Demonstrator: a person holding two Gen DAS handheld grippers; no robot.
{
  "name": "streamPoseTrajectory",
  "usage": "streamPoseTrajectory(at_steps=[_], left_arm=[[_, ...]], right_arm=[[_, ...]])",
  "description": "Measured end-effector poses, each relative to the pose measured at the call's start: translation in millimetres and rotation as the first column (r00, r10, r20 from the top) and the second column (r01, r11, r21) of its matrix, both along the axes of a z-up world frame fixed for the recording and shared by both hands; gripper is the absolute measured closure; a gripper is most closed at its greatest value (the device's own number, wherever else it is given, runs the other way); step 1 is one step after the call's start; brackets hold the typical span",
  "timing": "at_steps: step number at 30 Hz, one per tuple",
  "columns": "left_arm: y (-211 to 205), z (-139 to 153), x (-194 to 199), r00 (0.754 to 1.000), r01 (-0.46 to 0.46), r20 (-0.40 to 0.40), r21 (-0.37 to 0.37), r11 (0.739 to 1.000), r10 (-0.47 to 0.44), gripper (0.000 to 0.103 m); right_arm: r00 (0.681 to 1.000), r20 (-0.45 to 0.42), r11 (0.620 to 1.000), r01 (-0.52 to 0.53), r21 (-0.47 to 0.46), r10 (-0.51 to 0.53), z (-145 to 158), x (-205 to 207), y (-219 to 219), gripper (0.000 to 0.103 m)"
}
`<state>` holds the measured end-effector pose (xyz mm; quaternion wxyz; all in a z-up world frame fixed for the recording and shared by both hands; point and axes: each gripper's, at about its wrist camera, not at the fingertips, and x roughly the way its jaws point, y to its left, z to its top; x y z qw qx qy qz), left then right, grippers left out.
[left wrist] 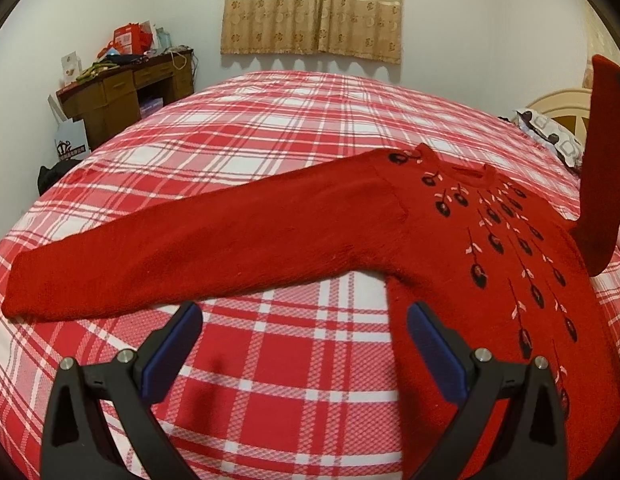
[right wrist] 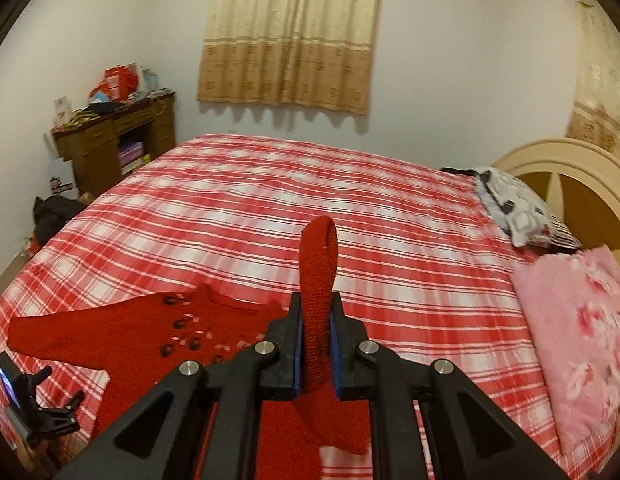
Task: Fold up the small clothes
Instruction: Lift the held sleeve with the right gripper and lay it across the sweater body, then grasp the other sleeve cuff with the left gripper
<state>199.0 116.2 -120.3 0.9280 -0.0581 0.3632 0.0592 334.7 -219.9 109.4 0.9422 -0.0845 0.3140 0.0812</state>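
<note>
One sleeve (right wrist: 317,280) (cuff edge) in right tongs (right wrist: 315,332)

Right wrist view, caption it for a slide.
Right gripper shut on red sweater's sleeve, lifted above plaid bed.

bed cover: red and white plaid (left wrist: 294,128), spread below and ahead of the gripper
curtain: beige, patterned (left wrist: 311,12), on the wall straight ahead
desk: brown wood (right wrist: 118,140), cluttered, far left ahead
headboard: cream, arched (right wrist: 565,168), far right
pillow: grey-patterned (right wrist: 521,212), right
blanket: pink floral (right wrist: 581,340), near right
</note>
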Motion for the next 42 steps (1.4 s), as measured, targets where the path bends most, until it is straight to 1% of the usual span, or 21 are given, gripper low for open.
streamPoseTrajectory(at_steps=[4, 6, 12, 14, 17, 19, 21, 22, 23, 24, 25, 26, 27, 30, 31, 34, 36, 38, 40, 41, 42], left_arm=[[6, -2, -1, 1.000, -0.010, -0.001, -0.004, 1.000, 0.010, 0.000], [8, -2, -2, 1.000, -0.012, -0.001, -0.008, 1.000, 0.012, 0.000], [10, -2, -5, 1.000, -0.006, -0.003, 0.005, 1.000, 0.006, 0.000], [10, -1, -5, 1.000, -0.002, -0.001, 0.016, 1.000, 0.002, 0.000], [9, 1, -5, 1.000, -0.011, -0.002, 0.062, 0.998, 0.011, 0.000], [8, 1, -4, 1.000, 0.001, 0.000, 0.064, 0.998, -0.001, 0.000], [5, 1, -3, 1.000, 0.018, -0.008, 0.052, 0.998, -0.018, 0.000], [4, 1, -2, 1.000, 0.024, -0.011, 0.052, 0.998, -0.023, 0.000], [2, 1, -2, 0.999, 0.035, -0.014, 0.052, 0.998, -0.034, 0.000], [-1, 2, -1, 0.999, 0.045, -0.017, 0.058, 0.997, -0.045, 0.000], [-4, 3, -1, 0.998, 0.057, -0.017, 0.065, 0.996, -0.056, 0.000], [-7, 5, -1, 0.997, 0.072, -0.014, 0.068, 0.995, -0.071, 0.000], [-10, 8, 0, 0.996, 0.092, -0.011, 0.065, 0.994, -0.091, 0.000], [-17, 17, 5, 0.993, 0.119, 0.005, 0.058, 0.991, -0.119, 0.000], [-21, 19, 8, 0.991, 0.135, 0.010, 0.042, 0.990, -0.136, 0.000], [-37, 24, 20, 0.987, 0.156, 0.027, 0.048, 0.987, -0.157, 0.000], [-47, 24, 29, 0.984, 0.174, 0.022, 0.036, 0.984, -0.175, 0.000], [-56, 23, 42, 0.983, 0.183, 0.008, 0.017, 0.983, -0.183, 0.001], [-61, 20, 55, 0.982, 0.187, -0.004, -0.003, 0.982, -0.187, 0.009], [-62, 17, 61, 0.982, 0.187, -0.018, -0.022, 0.982, -0.188, 0.012], [-63, 14, 68, 0.982, 0.186, -0.038, -0.044, 0.982, -0.188, 0.017]], right_arm=[[0.999, -0.028, 0.999, -0.046, 0.012, 0.047, -18, 8, 33, 0.092], [0.996, -0.047, 0.997, -0.076, 0.012, 0.077, -32, 12, 53, 0.092], [0.975, -0.128, 0.982, -0.176, 0.063, 0.183, -85, 17, 114, 0.092], [0.963, -0.164, 0.975, -0.202, 0.087, 0.214, -109, 18, 134, 0.092], [0.945, -0.212, 0.967, -0.230, 0.113, 0.250, -144, 21, 161, 0.092], [0.931, -0.242, 0.960, -0.245, 0.136, 0.272, -168, 25, 175, 0.092], [0.890, -0.289, 0.929, -0.294, 0.224, 0.351, -191, 28, 184, 0.092], [0.884, -0.294, 0.923, -0.298, 0.243, 0.363, -199, 28, 185, 0.090], [0.885, -0.299, 0.924, -0.288, 0.250, 0.357, -206, 28, 183, 0.078], [0.882, -0.306, 0.922, -0.283, 0.266, 0.359, -210, 27, 178, 0.060], [0.875, -0.313, 0.915, -0.282, 0.290, 0.369, -212, 26, 172, 0.053], [0.871, -0.313, 0.904, -0.278, 0.324, 0.380, -212, 23, 161, 0.051], [0.876, -0.305, 0.903, -0.266, 0.337, 0.373, -212, 19, 149, 0.050], [0.909, -0.292, 0.933, -0.215, 0.288, 0.299, -209, 6, 111, 0.050], [0.917, -0.293, 0.943, -0.191, 0.272, 0.270, -209, 1, 97, 0.050], [0.937, -0.292, 0.959, -0.117, 0.257, 0.193, -209, -14, 62, 0.047], [0.941, -0.297, 0.960, -0.081, 0.267, 0.162, -211, -23, 42, 0.044], [0.940, -0.304, 0.957, -0.065, 0.282, 0.153, -215, -35, 27, 0.042], [0.939, -0.309, 0.957, -0.064, 0.282, 0.154, -220, -48, 19, 0.042], [0.938, -0.310, 0.958, -0.066, 0.278, 0.154, -224, -56, 15, 0.042], [0.939, -0.309, 0.959, -0.067, 0.275, 0.153, -227, -63, 13, 0.041]])
